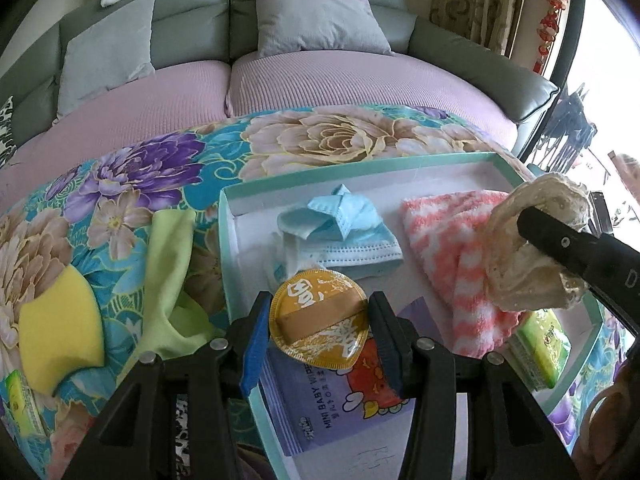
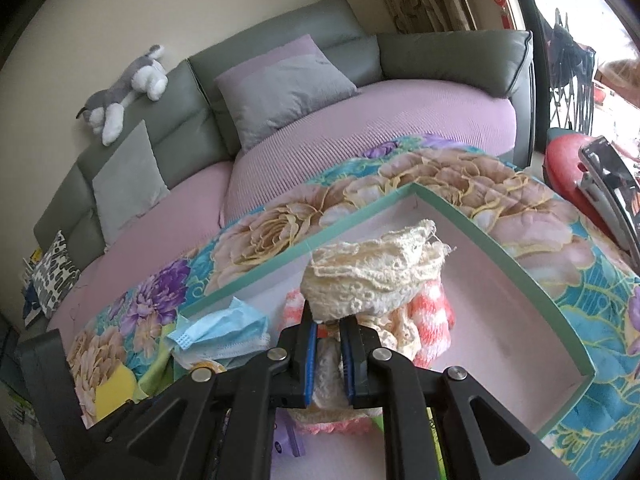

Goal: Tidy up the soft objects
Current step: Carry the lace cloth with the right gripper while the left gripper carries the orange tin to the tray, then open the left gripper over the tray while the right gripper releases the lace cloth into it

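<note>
While clamped, lace cloth (image 2: 372, 280) fills right hand-held gripper (image 2: 328, 322).

I have a round orange-gold powder puff in clear wrapping with a tan ribbon band (image 1: 319, 319), held flat between my left pads, over the near-left part of the shallow teal-rimmed white box (image 1: 352, 166). A crumpled cream lace cloth (image 2: 376, 276) is bunched and pinched in my right pads, above the box's right half. Inside the box, crumpled pale blue pleated face masks (image 1: 340, 236) lie near the far-left corner, and a pink-and-white striped fluffy towel (image 1: 452, 256) lies folded toward the right edge. A purple pack of baby wipes (image 1: 336, 404) lies flat at the near edge, and a green tissue packet (image 1: 542, 346) rests in the near-right corner. Left of the box, on the floral quilt, lie a lime-green cloth (image 1: 170, 280) and a yellow sponge (image 1: 60, 328).
</note>
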A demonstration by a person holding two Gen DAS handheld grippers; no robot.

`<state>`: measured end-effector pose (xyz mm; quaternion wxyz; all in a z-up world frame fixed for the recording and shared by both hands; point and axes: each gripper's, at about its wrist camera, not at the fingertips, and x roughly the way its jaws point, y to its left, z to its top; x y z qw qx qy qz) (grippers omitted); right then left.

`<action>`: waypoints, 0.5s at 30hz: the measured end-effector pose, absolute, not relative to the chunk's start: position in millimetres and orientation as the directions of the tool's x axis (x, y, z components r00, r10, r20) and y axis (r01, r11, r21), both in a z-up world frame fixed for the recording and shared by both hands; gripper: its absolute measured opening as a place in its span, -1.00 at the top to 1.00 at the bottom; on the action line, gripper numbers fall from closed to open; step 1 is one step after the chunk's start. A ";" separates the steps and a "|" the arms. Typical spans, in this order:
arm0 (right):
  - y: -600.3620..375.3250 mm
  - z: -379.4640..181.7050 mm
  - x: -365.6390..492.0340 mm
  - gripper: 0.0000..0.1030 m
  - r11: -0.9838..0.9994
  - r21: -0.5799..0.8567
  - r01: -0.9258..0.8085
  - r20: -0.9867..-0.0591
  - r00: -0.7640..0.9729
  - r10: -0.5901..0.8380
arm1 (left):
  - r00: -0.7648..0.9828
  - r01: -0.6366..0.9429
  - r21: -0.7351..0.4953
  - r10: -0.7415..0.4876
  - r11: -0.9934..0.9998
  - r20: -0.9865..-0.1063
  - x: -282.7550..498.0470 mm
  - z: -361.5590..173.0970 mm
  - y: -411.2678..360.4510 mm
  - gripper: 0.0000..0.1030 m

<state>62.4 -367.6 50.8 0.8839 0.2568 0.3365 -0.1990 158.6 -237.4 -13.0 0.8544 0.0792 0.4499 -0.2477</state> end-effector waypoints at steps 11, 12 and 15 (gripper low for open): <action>-362.0 57.8 63.2 0.69 0.816 0.281 0.505 -0.726 0.668 -0.163 | 0.466 0.485 -0.080 -0.334 0.871 -0.819 148.0 0.6 -227.9 -0.04; -361.8 59.1 62.4 0.69 0.818 0.275 0.506 -0.729 0.664 -0.166 | 0.470 0.481 -0.077 -0.331 0.873 -0.818 147.0 2.8 -225.6 -0.07; -359.5 63.2 61.2 0.66 0.829 0.249 0.500 -0.740 0.650 -0.170 | 0.480 0.465 -0.092 -0.338 0.881 -0.809 145.6 12.1 -216.3 -0.14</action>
